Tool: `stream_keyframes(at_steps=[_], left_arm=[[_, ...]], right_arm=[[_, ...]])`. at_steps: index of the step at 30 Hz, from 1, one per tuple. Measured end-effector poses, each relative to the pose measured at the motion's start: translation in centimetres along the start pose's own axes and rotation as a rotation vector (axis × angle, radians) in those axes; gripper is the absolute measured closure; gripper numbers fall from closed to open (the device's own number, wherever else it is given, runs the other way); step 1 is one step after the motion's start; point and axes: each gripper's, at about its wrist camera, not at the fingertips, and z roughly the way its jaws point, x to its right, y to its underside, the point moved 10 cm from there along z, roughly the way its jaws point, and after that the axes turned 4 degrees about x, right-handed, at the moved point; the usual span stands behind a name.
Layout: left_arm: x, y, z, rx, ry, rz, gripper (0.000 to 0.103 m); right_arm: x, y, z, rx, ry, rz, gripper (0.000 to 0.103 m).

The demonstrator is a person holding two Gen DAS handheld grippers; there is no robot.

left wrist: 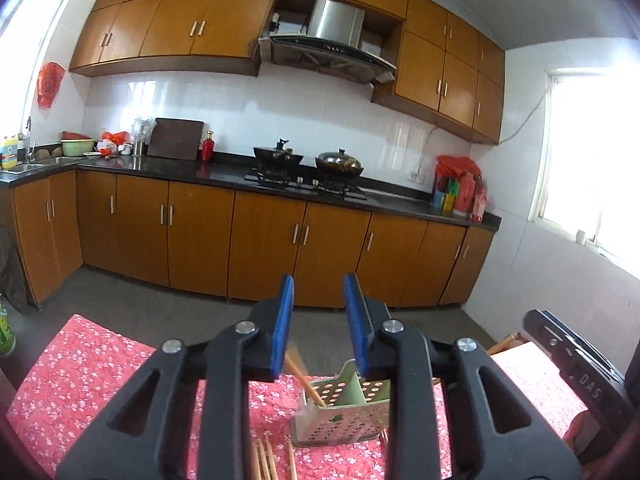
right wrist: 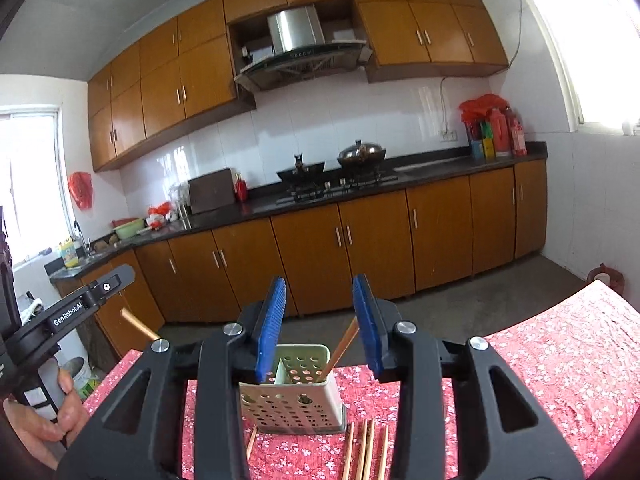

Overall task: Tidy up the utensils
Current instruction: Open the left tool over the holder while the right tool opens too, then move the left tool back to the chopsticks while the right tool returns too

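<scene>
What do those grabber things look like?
Both are black plastic. The left gripper and right gripper each have two flat blue ribbed pads, triangular cut-outs in the arms and round silver bolts. White "GenRobot.AI" lettering marks the left one's side.

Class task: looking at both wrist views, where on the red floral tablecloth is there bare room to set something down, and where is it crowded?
Free: the wide stretch of tablecloth right of the perforated utensil holder, out to the table's far edge, and the cloth to the holder's left in the left wrist view. Crowded: the strip directly in front of the holder, where loose chopsticks lie, under both grippers.
</scene>
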Motion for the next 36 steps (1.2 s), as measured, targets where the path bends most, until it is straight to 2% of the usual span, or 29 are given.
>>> stream_keyframes(at_steps=[4, 7, 10, 11, 12, 13, 15, 18, 21, 26, 29, 30, 31, 36], left_arm=[[-1.8, 0.4, -3.2, 0.006, -0.028, 0.000, 0.071], [-3.8, 2.6, -5.4, -0.018, -0.069, 0.014, 0.067], [-6.2, 6.8, -6.4, -0.094, -0.126, 0.046, 0.066], [-6.9, 8.4, -6.4, -0.129, -0.139, 0.053, 0.066], [-7.8, 10.5, -6.3, -0.178, -0.148, 0.057, 0.066], [-8.4, 12.1, -6.3, -0.215, -0.158, 0.055, 0.066], [-9.6, 15.7, -6.4, -0.296, -0.167, 0.039, 0.066], [-10.5, 19.8, -6.8, -0.382, -0.167, 0.017, 0.066], [-10.4, 22.7, -7.3, -0.436, -0.154, 0.017, 0.066], [-8.7, 25.2, -7.3, -0.489, -0.108, 0.027, 0.066], [-7.6, 26.0, -7.1, -0.514, -0.086, 0.035, 0.066], [-7.2, 26.3, -7.1, -0.523, -0.079, 0.039, 0.067], [-7.0, 26.6, -7.2, -0.529, -0.076, 0.040, 0.067], [-6.0, 28.0, -7.3, -0.568, -0.054, 0.049, 0.075]], right_arm=[[1.4, 0.7, -2.7, 0.003, 0.036, 0.007, 0.066], [3.6, 3.5, -3.8, -0.055, 0.094, 0.011, 0.066], [6.0, 9.1, -3.1, -0.212, 0.147, 0.014, 0.069], [6.6, 11.3, -2.8, -0.273, 0.157, 0.018, 0.073], [7.3, 14.6, -2.3, -0.365, 0.164, 0.032, 0.084], [7.4, 16.5, -2.0, -0.422, 0.159, 0.045, 0.088], [7.5, 20.5, -1.8, -0.519, 0.143, 0.071, 0.088], [6.2, 23.6, -2.0, -0.580, 0.118, 0.075, 0.088], [5.3, 25.3, -1.8, -0.616, 0.108, 0.059, 0.088], [5.5, 27.6, -1.8, -0.649, 0.115, 0.039, 0.087], [5.3, 27.7, -1.9, -0.654, 0.114, 0.005, 0.089], [5.5, 27.5, -1.9, -0.651, 0.130, -0.018, 0.095], [5.9, 27.4, -1.9, -0.648, 0.154, -0.036, 0.095], [7.2, 26.8, -1.9, -0.637, 0.194, -0.002, 0.096]])
